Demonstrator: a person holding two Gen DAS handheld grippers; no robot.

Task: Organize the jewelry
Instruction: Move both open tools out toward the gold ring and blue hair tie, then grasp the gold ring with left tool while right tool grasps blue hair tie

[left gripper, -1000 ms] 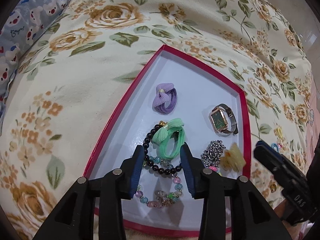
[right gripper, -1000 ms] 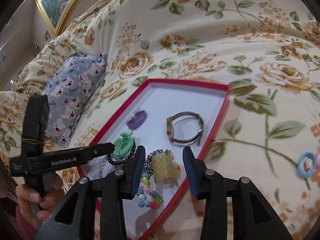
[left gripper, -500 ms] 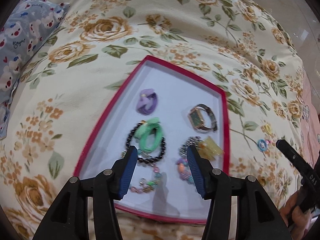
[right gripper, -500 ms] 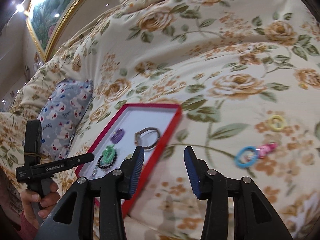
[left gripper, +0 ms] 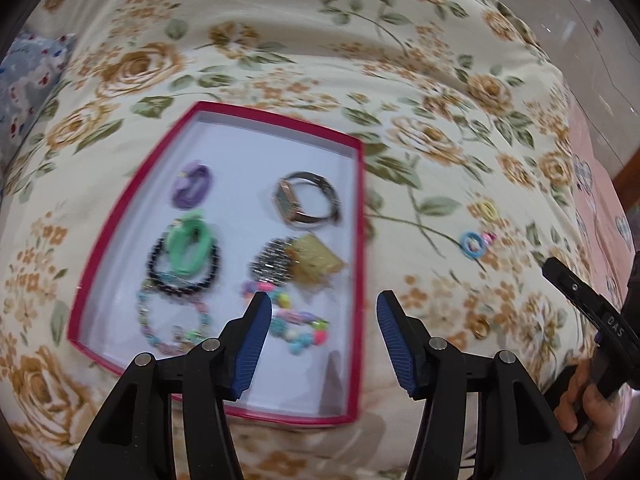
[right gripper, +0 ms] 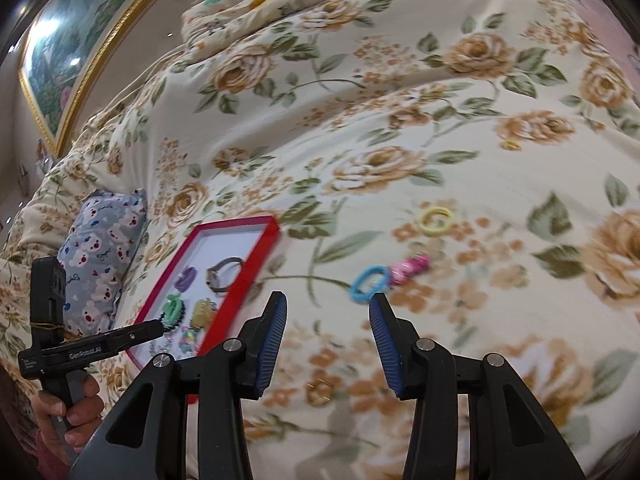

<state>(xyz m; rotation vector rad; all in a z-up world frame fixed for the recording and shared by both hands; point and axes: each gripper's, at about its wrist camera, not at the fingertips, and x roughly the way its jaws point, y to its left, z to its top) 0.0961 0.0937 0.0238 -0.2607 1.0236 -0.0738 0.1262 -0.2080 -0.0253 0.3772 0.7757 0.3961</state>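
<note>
Red-rimmed white tray (left gripper: pixel 362 216) mostly filled; blue (right gripper: pixel 370 279), yellow (right gripper: pixel 436 219) hair rings on floral quilt (right gripper: pixel 360 120) remain. Left gripper (left gripper: pixel 324 334) opening, empty; right gripper (right gripper: pixel 327 334) spread, empty.

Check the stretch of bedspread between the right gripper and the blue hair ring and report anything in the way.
Nothing visible blocks it. The right gripper, jaws open and empty, faces the blue hair ring across bare floral bedspread. A pink piece lies against the ring's far side, not in the path.
</note>
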